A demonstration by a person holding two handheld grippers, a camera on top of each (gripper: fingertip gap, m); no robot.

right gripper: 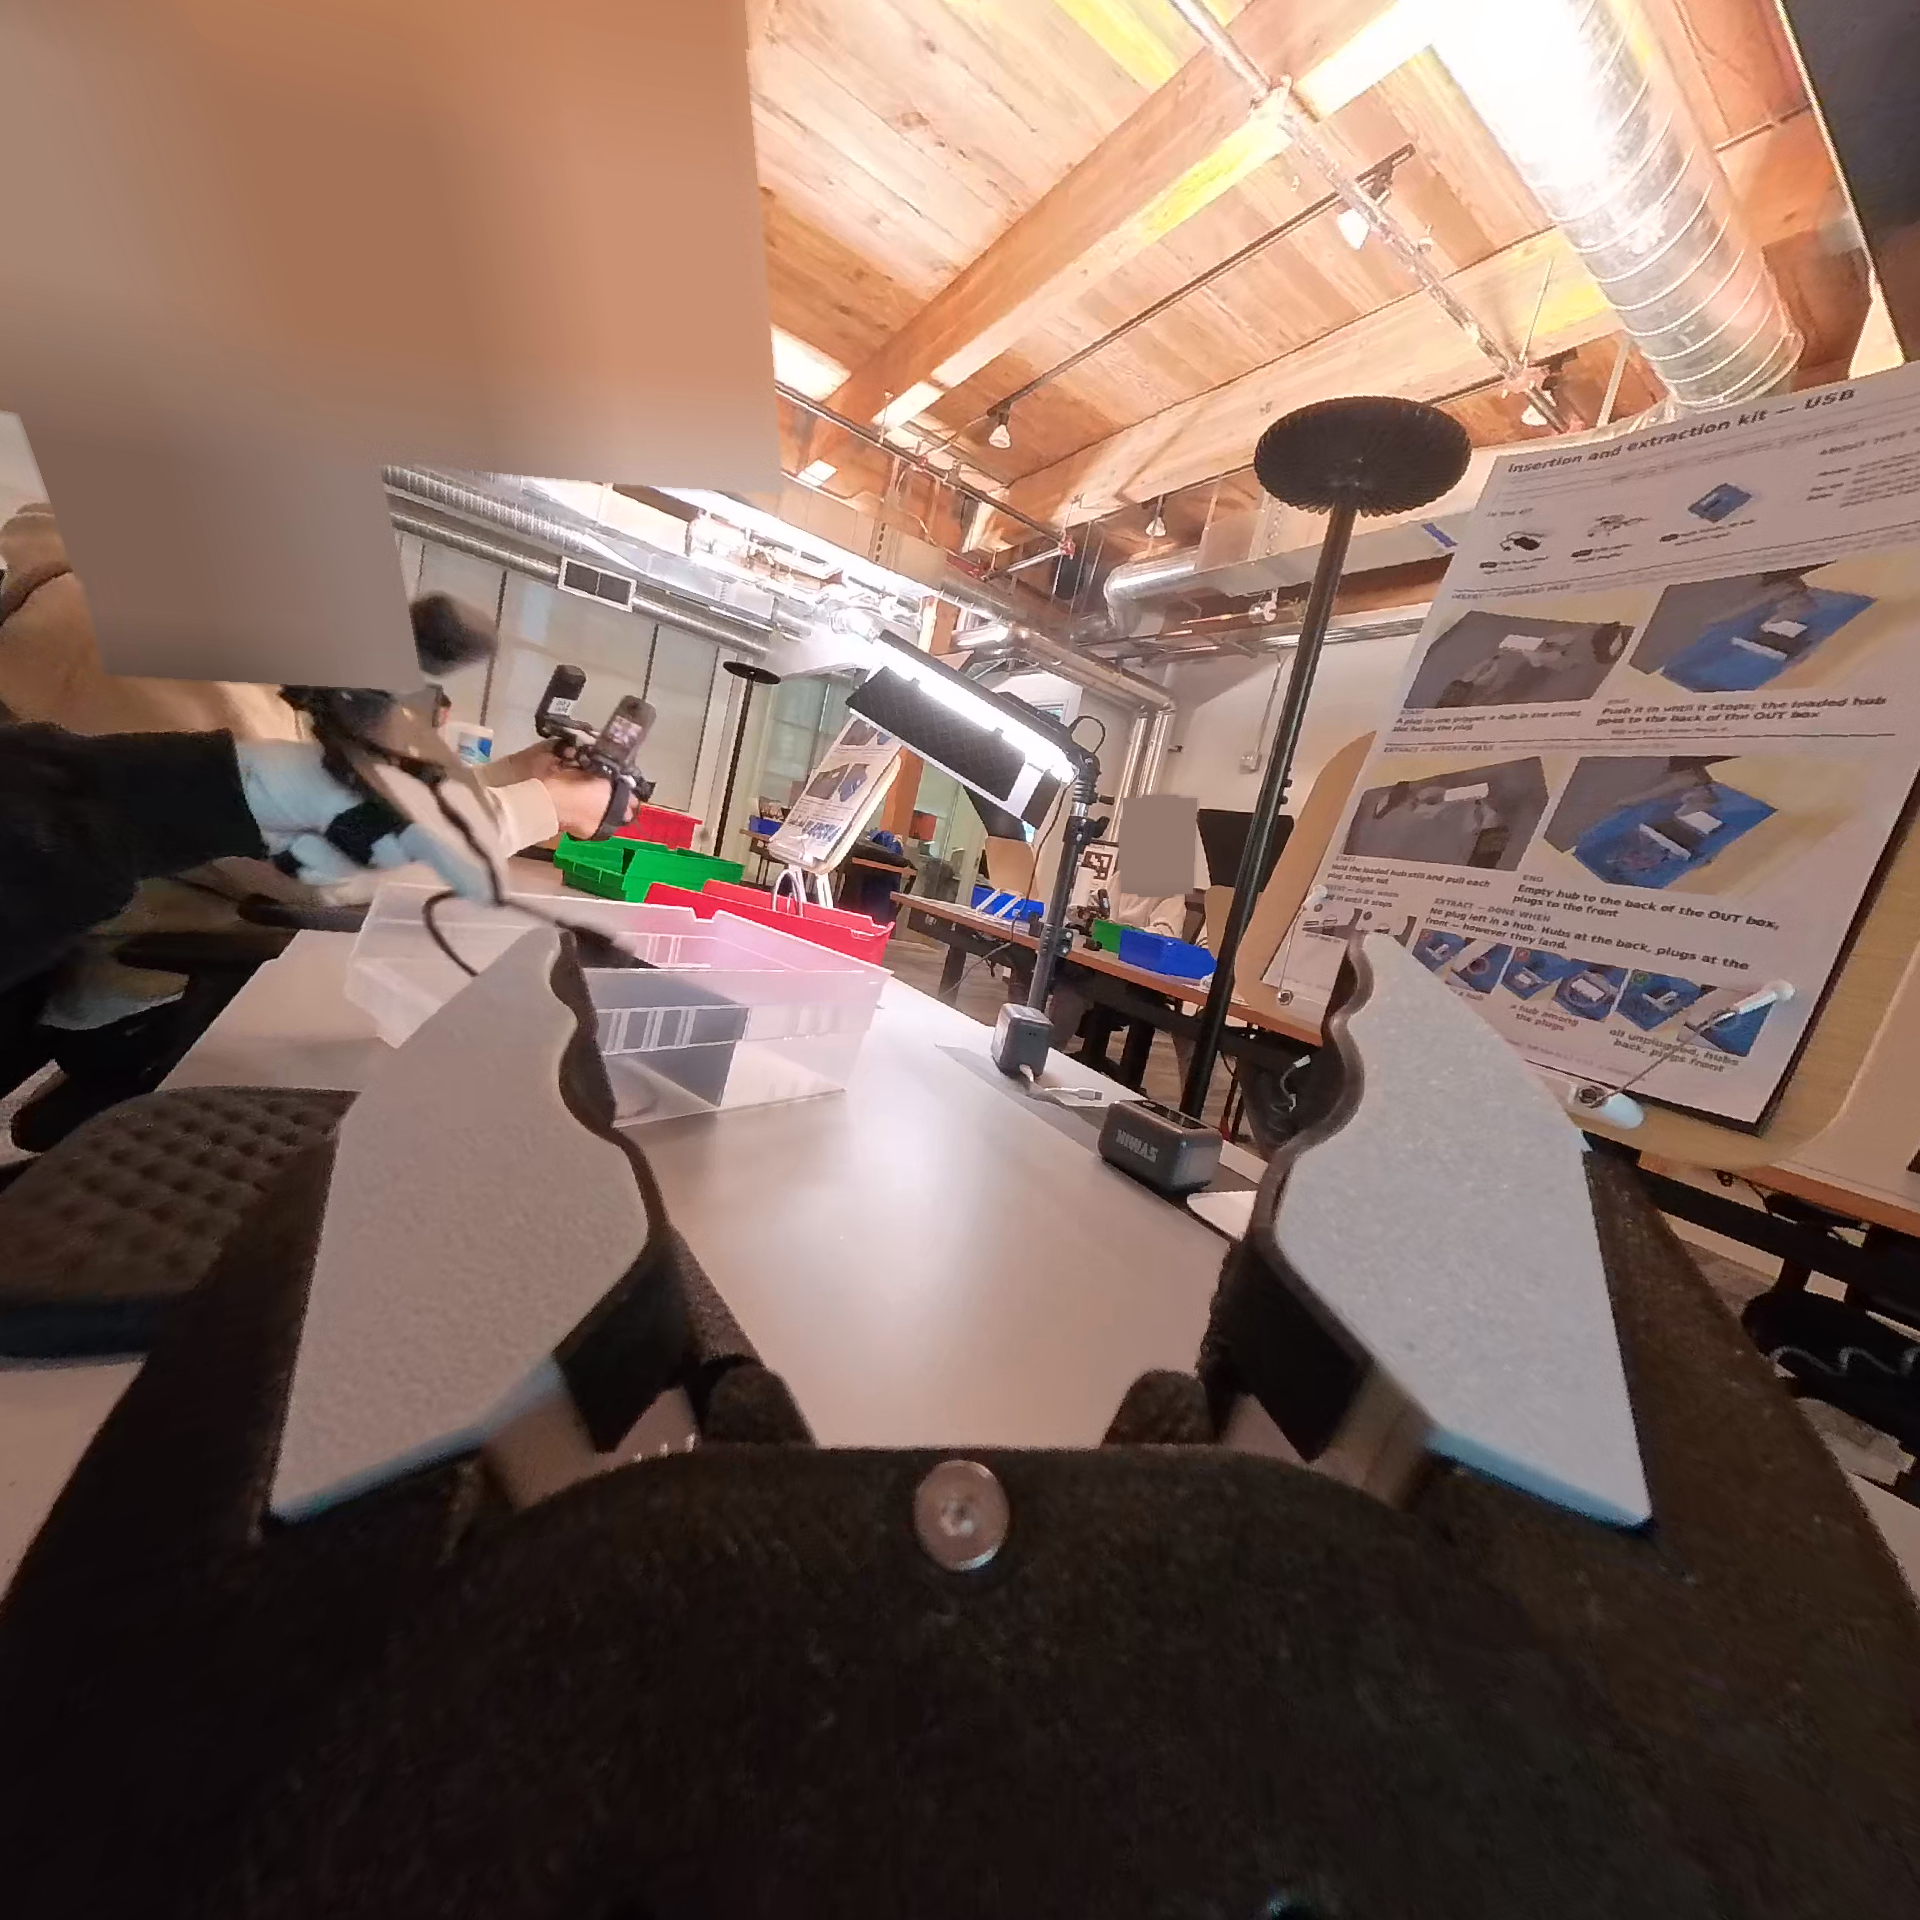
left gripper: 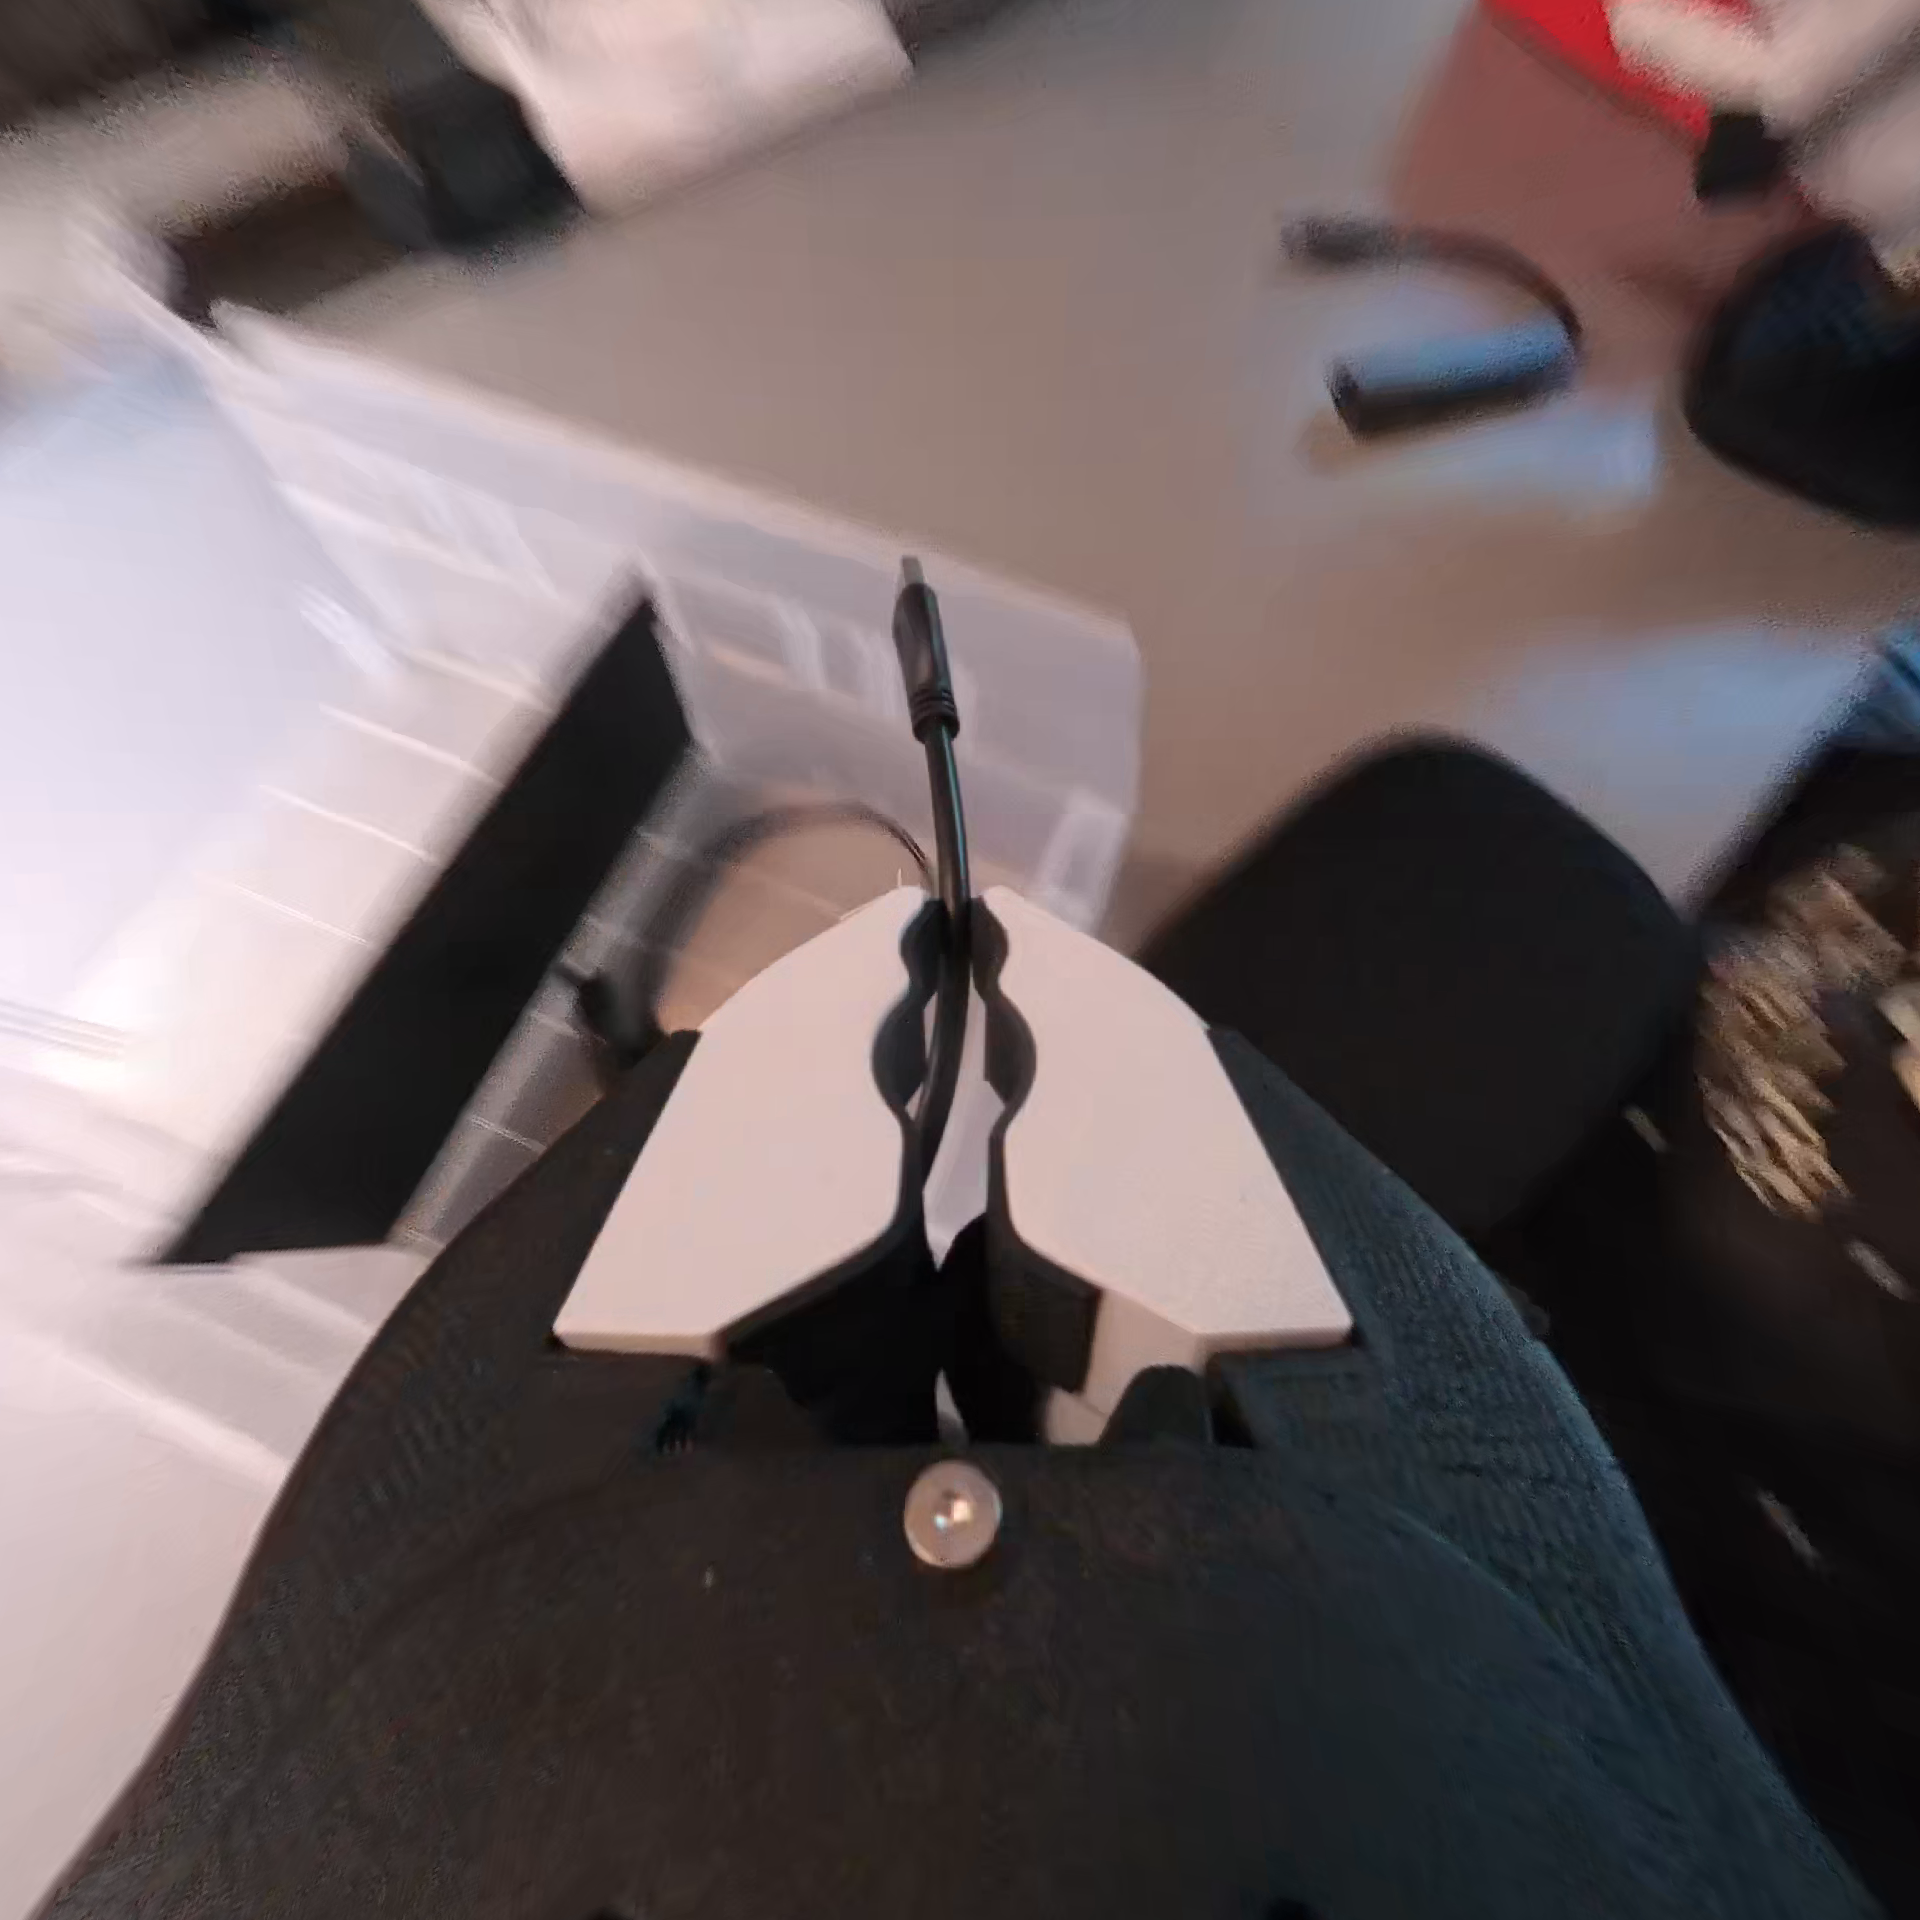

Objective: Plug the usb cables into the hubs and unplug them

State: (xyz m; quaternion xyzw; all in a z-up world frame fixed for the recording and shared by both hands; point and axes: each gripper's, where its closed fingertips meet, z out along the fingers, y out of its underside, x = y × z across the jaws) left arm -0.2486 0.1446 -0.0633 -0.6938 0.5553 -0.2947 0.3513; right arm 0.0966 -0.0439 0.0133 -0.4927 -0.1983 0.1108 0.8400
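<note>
We're in a workshop with a wooden beam ceiling [right gripper: 1039, 208] and a long pale table [right gripper: 935, 1226], coloured bins [right gripper: 644, 868] stacked further back. The left wrist view is pretty smeared, so details there are rough. Our left gripper [left gripper: 951, 904] has its white fingers [left gripper: 790, 1122] pressed together on a thin black usb cable [left gripper: 951, 821], and the plug [left gripper: 923, 649] sticks up past the fingertips, over the corner of a clear plastic bin [left gripper: 727, 623]. A grey hub [left gripper: 1455, 369] with its own short lead lies on the table well off to the right, nothing plugged into it as far as we can tell. Our right gripper [right gripper: 961, 987] is spread wide and holds nothing, pointing across the table toward the clear bin [right gripper: 727, 997]. An instruction poster [right gripper: 1621, 790] leans on the right, and a small dark charger [right gripper: 1158, 1143] sits near a lamp pole [right gripper: 1278, 790].
</note>
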